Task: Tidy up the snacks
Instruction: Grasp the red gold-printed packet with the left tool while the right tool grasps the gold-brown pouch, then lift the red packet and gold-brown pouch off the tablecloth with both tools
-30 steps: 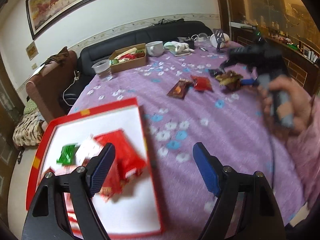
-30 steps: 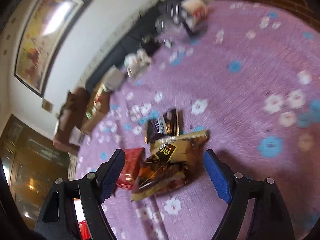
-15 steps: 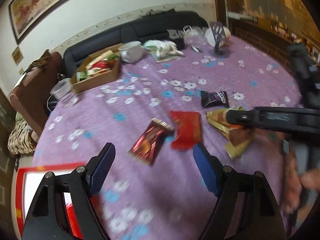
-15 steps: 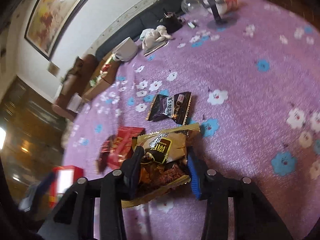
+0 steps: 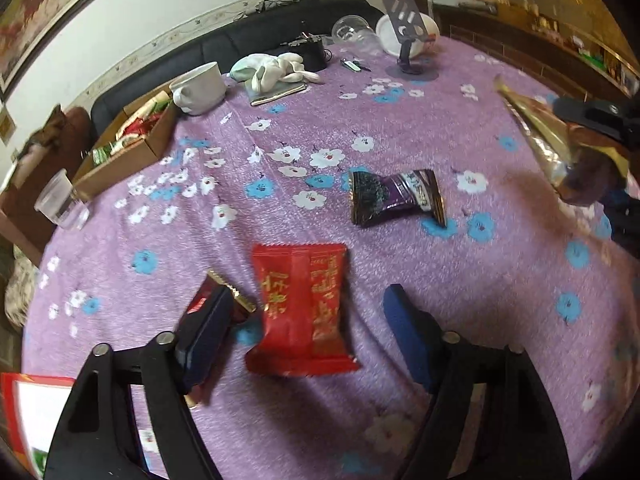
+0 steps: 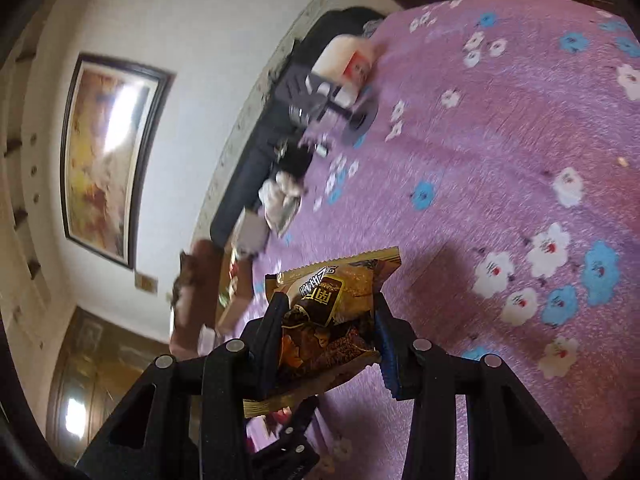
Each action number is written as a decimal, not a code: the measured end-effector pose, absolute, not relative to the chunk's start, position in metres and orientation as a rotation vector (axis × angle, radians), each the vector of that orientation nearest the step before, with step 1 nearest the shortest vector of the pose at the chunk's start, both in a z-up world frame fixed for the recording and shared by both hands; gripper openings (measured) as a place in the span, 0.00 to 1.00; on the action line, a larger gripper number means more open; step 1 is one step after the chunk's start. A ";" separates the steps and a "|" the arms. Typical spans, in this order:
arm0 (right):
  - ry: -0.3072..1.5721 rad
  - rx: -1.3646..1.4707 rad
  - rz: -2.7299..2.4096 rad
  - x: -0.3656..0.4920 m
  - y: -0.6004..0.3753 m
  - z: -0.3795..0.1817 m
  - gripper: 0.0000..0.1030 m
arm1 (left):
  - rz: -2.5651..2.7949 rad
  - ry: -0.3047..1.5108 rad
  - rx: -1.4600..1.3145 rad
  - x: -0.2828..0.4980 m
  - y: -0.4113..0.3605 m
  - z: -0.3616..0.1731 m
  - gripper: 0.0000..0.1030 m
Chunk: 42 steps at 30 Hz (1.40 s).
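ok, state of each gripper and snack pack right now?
right gripper: shut on the gold pack, lifted off the table
left gripper: open, jaws just been closing, astride the red pack
red pack: flat on the table, not gripped
purple pack: lying loose
dark red pack: under the left finger

Both wrist views over purple tablecloth (image 5: 400, 136)

Gold Chinese characters in vertical rows on the red snack packet (image 5: 301, 312), too stylised to make out singly. White print across the dark purple wrapper (image 5: 394, 197), too small and creased to read. On the gold-and-brown packet (image 6: 328, 322), seen upside down from the right wrist, a black label with one large gold character and a line of small Latin letters beside it, blurred past reading.
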State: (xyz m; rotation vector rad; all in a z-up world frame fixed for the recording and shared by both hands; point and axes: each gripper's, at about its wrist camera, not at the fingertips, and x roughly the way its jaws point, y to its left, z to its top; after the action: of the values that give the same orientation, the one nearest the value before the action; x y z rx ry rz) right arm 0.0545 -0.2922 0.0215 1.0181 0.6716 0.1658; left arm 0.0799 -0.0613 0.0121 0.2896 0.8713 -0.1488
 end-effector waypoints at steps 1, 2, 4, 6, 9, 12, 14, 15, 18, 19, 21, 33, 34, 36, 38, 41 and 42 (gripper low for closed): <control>0.665 1.016 0.164 0.054 -0.292 0.022 0.41 | -0.153 0.869 0.268 0.081 -0.061 0.011 0.60; 0.660 1.017 0.162 0.053 -0.292 0.023 0.41 | -0.161 0.871 0.234 0.082 -0.060 0.011 0.56; 0.662 1.008 0.166 0.056 -0.290 0.024 0.41 | -0.173 0.871 0.191 0.084 -0.059 0.010 0.41; 0.686 0.973 0.160 0.061 -0.284 0.025 0.41 | -0.193 0.868 0.161 0.083 -0.058 0.009 0.36; 0.748 0.874 0.137 0.069 -0.268 0.025 0.41 | -0.209 0.876 0.116 0.084 -0.050 0.009 0.33; 0.819 0.735 0.088 0.075 -0.250 0.024 0.41 | -0.235 0.881 0.113 0.083 -0.046 0.010 0.32; 0.871 0.679 0.083 0.078 -0.240 0.018 0.41 | -0.267 0.881 0.112 0.081 -0.045 0.010 0.32; 0.897 0.664 0.083 0.080 -0.237 0.013 0.42 | -0.278 0.882 0.105 0.081 -0.044 0.010 0.32; 0.912 0.620 0.082 0.080 -0.232 0.010 0.46 | -0.304 0.887 0.053 0.081 -0.036 0.011 0.31; 0.915 0.593 0.077 0.080 -0.229 0.011 0.46 | -0.310 0.888 0.042 0.080 -0.034 0.012 0.31; 0.921 0.565 0.074 0.080 -0.224 0.012 0.49 | -0.314 0.890 0.023 0.079 -0.031 0.012 0.31; 0.919 0.508 0.085 0.075 -0.211 0.015 0.61 | -0.306 0.875 0.041 0.075 -0.032 0.015 0.31; 0.919 0.505 0.084 0.075 -0.211 0.015 0.62 | -0.305 0.875 0.044 0.075 -0.033 0.015 0.31; 0.921 0.490 0.084 0.075 -0.207 0.016 0.64 | -0.305 0.875 0.043 0.075 -0.033 0.015 0.31; 0.921 0.473 0.085 0.075 -0.204 0.017 0.66 | -0.304 0.876 0.041 0.075 -0.033 0.014 0.31; 0.915 0.458 0.081 0.074 -0.202 0.017 0.66 | -0.304 0.878 0.039 0.074 -0.033 0.014 0.31; 0.914 0.454 0.080 0.074 -0.201 0.017 0.66 | -0.304 0.878 0.037 0.074 -0.033 0.014 0.31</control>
State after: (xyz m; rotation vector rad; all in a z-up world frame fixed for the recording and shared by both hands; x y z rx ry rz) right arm 0.0744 -0.2013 0.0167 0.4539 0.9135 0.0801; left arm 0.0740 -0.0330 0.0141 0.0374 0.8780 -0.3039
